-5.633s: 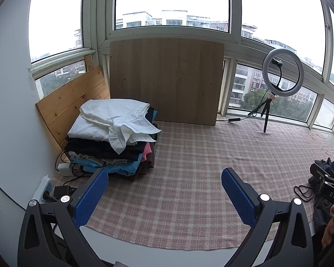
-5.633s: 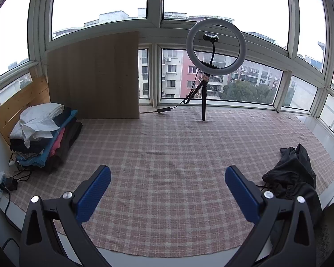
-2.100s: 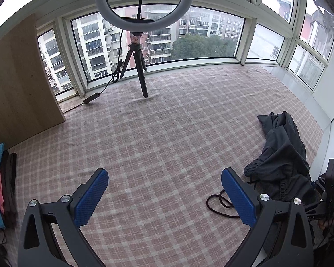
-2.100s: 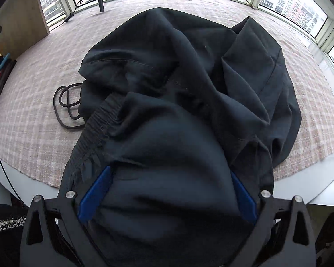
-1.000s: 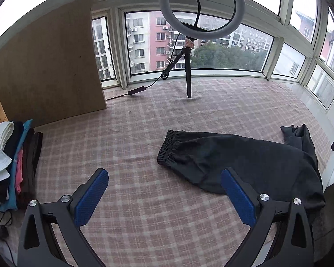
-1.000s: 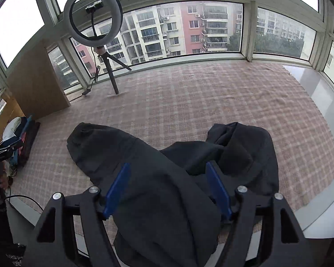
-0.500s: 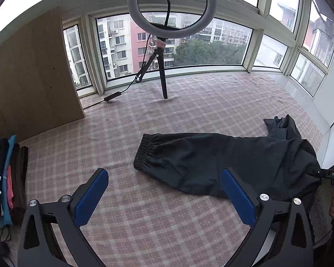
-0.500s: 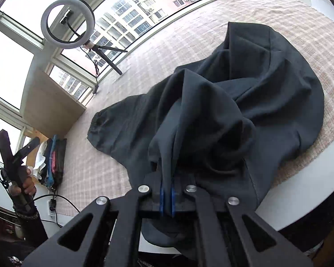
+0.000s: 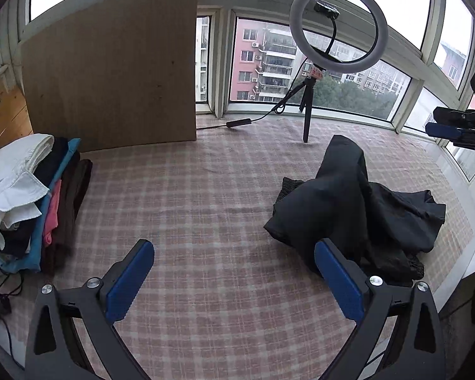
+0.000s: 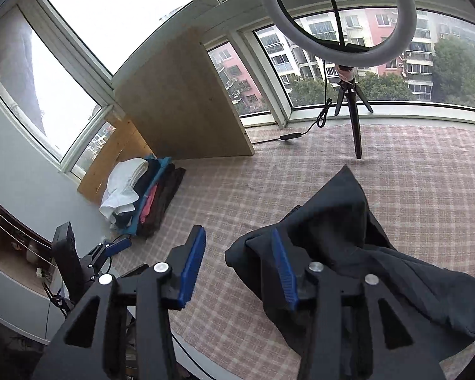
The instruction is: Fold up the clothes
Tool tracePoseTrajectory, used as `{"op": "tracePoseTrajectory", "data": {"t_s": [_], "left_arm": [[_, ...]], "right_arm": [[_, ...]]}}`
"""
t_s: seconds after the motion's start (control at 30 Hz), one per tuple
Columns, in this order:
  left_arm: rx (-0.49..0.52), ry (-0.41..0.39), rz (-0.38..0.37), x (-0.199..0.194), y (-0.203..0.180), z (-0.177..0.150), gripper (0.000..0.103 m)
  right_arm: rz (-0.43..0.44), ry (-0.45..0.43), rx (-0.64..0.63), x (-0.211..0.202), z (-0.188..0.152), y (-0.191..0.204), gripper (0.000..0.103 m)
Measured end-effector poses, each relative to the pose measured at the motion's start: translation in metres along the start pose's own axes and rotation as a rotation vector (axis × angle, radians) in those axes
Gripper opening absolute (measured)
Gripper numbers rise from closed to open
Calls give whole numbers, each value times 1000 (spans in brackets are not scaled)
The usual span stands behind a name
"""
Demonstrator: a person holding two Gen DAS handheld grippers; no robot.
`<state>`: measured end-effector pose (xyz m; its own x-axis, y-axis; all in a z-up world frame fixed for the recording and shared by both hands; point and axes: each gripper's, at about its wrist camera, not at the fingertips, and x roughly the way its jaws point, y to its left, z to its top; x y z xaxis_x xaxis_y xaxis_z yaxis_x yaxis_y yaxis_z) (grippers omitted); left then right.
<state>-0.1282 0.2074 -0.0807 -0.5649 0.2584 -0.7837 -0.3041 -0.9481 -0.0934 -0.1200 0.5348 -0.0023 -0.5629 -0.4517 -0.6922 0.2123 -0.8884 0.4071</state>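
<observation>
While jaws open, right gripper [image 10: 237,272] empty, black trousers [image 10: 348,237] crumpled

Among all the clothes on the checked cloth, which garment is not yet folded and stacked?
The black trousers, lying crumpled alone at the right; all the others sit in the folded pile at the left.

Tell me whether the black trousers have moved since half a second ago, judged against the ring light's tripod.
Yes. The black trousers were spread toward the left; now they are bunched into a heap right of the tripod, one fold peaking up beside it.
</observation>
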Motion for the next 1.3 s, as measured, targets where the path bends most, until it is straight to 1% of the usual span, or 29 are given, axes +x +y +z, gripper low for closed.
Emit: {"op": "tracePoseTrajectory", "data": {"t_s": [0.03, 0.1, 0.17, 0.2, 0.27, 0.3, 0.37, 0.47, 0.53, 0.57, 0.6, 0.63, 0.67, 0.7, 0.77, 0.83, 0.87, 0.9, 0.93, 0.97, 1.0, 1.03, 1.07, 1.1, 1.13, 1.23, 1.27, 1.3], "left_arm": [[11, 20, -10, 7, -5, -3, 102], [34, 65, -44, 24, -18, -8, 102], [61, 124, -88, 45, -41, -13, 102], [78, 156, -110, 56, -54, -16, 102], [137, 212, -161, 74, -86, -23, 102], [173, 232, -183, 81, -103, -26, 102], [239, 256, -215, 88, -135, -31, 102], [288, 268, -246, 91, -167, -29, 102], [297, 261, -245, 91, -178, -25, 102], [299, 256, -239, 91, -182, -22, 102], [296, 251, -230, 91, -183, -20, 102], [292, 246, -220, 92, -183, -17, 102], [284, 242, -209, 93, -183, -15, 102], [275, 239, -199, 95, -184, -14, 102], [259, 243, -190, 98, -187, -12, 102], [251, 256, -192, 103, -194, -13, 102], [252, 263, -197, 106, -200, -14, 102], [261, 268, -205, 108, -207, -16, 102], [275, 272, -213, 109, -213, -18, 102], [288, 277, -221, 111, -220, -20, 102], [300, 280, -224, 112, -225, -22, 102], [308, 282, -221, 114, -229, -23, 102], [314, 286, -218, 116, -231, -24, 102], [314, 292, -216, 118, -233, -26, 102], [310, 301, -213, 121, -233, -27, 102], [289, 323, -201, 127, -231, -29, 102], [282, 329, -200, 128, -230, -30, 102], [277, 338, -199, 130, -229, -32, 102]], "right_arm": [[-40, -35, -2, -11, -9, -9, 70], [-152, -51, 36, -22, -32, -39, 70], [-284, -21, 116, -28, -67, -82, 70], [-330, 4, 170, -30, -86, -105, 70], [-394, 61, 292, -32, -125, -148, 70], [-396, 82, 355, -31, -142, -167, 70], [-311, 89, 482, -27, -167, -196, 70], [-207, 58, 557, -13, -168, -216, 70], [-141, 34, 595, -3, -165, -228, 69], [-143, 29, 573, 2, -156, -229, 49], [-167, 28, 527, 6, -142, -228, 12], [-183, 12, 485, 6, -126, -229, 7], [-195, -14, 445, 2, -109, -230, 7], [-231, -48, 410, -4, -89, -234, 7], [-334, -126, 344, -21, -46, -244, 7], [-447, -185, 298, -30, -7, -262, 7], [-510, -182, 285, -30, 9, -273, 8], [-573, -135, 289, -25, 21, -285, 15], [-622, -74, 305, -20, 28, -295, 20], [-636, -31, 312, -18, 28, -301, 23], [-599, -18, 297, -19, 23, -300, 24], [-539, -15, 269, -20, 14, -295, 26], [-482, -6, 245, -20, 1, -288, 38], [-433, 10, 226, -20, -15, -280, 56], [-390, 28, 211, -21, -34, -273, 61], [-270, 94, 202, -12, -91, -257, 63], [-255, 117, 199, -6, -106, -255, 63], [-264, 135, 188, 0, -118, -254, 63]]}}
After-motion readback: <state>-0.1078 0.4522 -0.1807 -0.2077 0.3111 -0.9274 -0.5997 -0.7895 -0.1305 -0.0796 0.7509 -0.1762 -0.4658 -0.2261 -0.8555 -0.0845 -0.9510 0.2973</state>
